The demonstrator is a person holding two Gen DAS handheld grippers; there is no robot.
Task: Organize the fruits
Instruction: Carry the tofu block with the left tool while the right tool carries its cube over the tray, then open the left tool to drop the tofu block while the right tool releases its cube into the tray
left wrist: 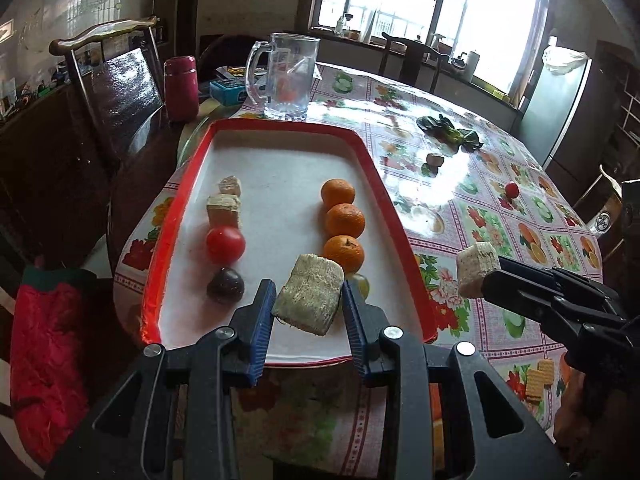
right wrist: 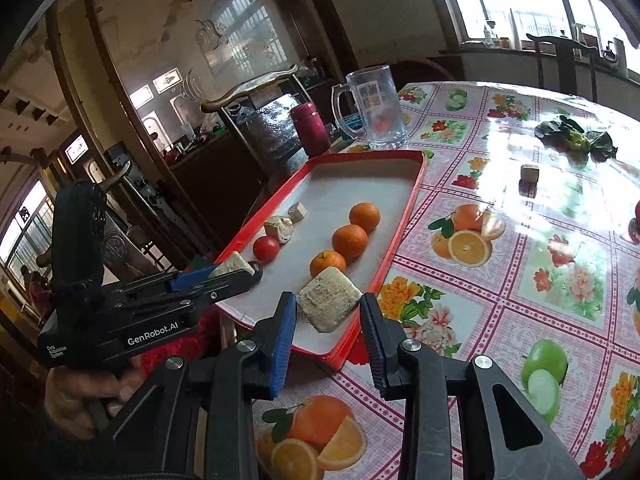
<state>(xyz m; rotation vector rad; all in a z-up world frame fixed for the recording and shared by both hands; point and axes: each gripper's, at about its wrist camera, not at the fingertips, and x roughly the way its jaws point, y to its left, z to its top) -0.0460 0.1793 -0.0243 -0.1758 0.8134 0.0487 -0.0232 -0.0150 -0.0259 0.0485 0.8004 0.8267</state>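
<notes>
A red-rimmed white tray (left wrist: 182, 184) (right wrist: 416, 192) holds three oranges (left wrist: 345, 220) (right wrist: 349, 240) in a row, a red tomato (left wrist: 225, 244) (right wrist: 266, 248), a dark round fruit (left wrist: 225, 285) and two beige chunks (left wrist: 224, 210) (right wrist: 279, 229). My left gripper (left wrist: 308, 300) (right wrist: 240, 270) is shut on a beige fibrous chunk (left wrist: 310, 294) over the tray's near end. My right gripper (right wrist: 328, 312) (left wrist: 486, 276) is shut on another beige chunk (right wrist: 329, 305) (left wrist: 476, 268) at the tray's right edge.
On the floral tablecloth lie a small tomato (left wrist: 511, 190), a beige chunk (left wrist: 434, 159) (right wrist: 529, 173) and dark green leaves (left wrist: 450, 130) (right wrist: 576, 136). A glass mug (left wrist: 286, 76) (right wrist: 374, 108) and a red flask (left wrist: 181, 88) stand beyond the tray. A chair (left wrist: 120, 80) stands at left.
</notes>
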